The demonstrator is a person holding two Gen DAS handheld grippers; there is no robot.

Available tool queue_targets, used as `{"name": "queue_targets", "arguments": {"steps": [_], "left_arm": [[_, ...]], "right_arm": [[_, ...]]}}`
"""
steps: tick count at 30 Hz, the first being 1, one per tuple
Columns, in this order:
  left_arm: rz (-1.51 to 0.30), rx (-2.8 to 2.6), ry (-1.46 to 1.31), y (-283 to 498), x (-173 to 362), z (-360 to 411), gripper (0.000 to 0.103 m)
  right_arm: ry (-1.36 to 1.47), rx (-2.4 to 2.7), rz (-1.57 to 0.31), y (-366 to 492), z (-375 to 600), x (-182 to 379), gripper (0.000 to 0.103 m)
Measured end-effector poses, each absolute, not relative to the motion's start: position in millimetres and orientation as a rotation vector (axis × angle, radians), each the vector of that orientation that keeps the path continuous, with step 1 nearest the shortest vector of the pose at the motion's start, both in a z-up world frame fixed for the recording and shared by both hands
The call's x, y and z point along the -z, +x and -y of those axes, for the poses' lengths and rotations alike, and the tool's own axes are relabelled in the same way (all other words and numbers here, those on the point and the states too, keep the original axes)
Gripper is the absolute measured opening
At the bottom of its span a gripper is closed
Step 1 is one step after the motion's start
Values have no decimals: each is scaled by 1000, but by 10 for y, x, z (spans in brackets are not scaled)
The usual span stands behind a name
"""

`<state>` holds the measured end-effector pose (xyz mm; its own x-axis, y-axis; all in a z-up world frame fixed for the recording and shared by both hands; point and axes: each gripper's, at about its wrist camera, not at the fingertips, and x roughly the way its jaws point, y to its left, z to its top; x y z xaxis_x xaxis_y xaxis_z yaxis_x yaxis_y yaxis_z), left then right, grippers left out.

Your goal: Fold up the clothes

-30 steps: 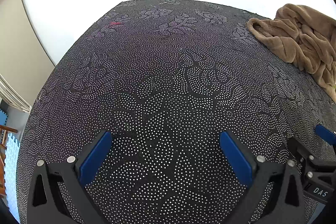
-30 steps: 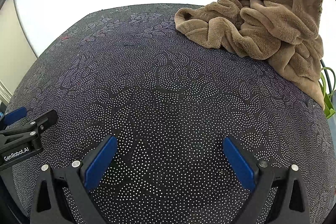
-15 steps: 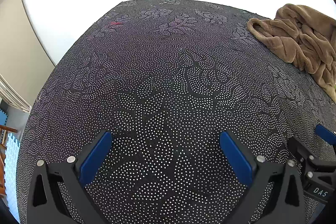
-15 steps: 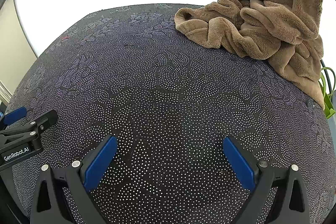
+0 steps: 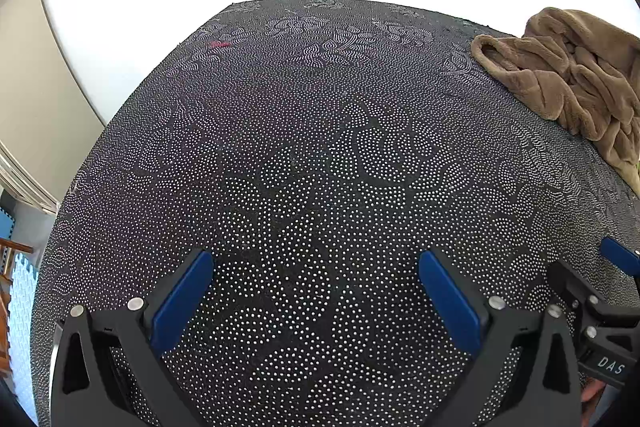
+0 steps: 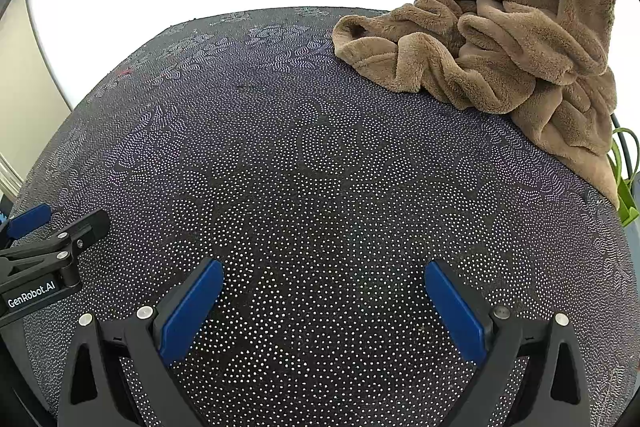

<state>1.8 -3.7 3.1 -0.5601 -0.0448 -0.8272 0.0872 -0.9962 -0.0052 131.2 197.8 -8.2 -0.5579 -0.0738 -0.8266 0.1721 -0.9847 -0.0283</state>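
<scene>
We hold both tools low over a black tabletop cloth covered in swirls of tiny white dots, side by side and pointing the same way. Our left gripper has its blue-padded jaws spread wide with nothing between them but dotted cloth. Our right gripper is spread just as wide and likewise carries nothing.

In the left wrist view, the right gripper's black frame with a blue pad pokes in at 4 o'clock; in the right wrist view, the left gripper shows at 8 o'clock, its side lettered "GenRobot.AI".

The crumpled tan fleece garment lies in a loose heap at the far right of the cloth, at about 1 o'clock in the right wrist view and 2 o'clock in the left wrist view. It is well apart from both grippers, bunched in thick folds, with one open cuff or hem facing left. Its right side drapes down over the table's edge.

Just past that draped edge, at 3 o'clock in the right wrist view, sits a bright green wire-like object; we cannot tell what it is. No container shows in either view.
</scene>
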Motion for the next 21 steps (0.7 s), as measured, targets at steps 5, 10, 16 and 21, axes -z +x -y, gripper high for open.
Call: {"name": "queue_targets", "arguments": {"steps": [5,10,16,21], "left_arm": [[-71,2708,1437,12,-22,68,103],[-72,2708,1437,15,-19,81,103],[-75,2709,1437,39,-18,99,103],[-74,2709,1436,48,-20,91,103]], "right_arm": [[1389,2654,-135,1321,-2008,83,102],[1237,2812,-28,1517,-2350,-146,102],[926,3182,-27,1841,-3049,-745,102],[692,3289,54,1857,-3425,-1192,102]]}}
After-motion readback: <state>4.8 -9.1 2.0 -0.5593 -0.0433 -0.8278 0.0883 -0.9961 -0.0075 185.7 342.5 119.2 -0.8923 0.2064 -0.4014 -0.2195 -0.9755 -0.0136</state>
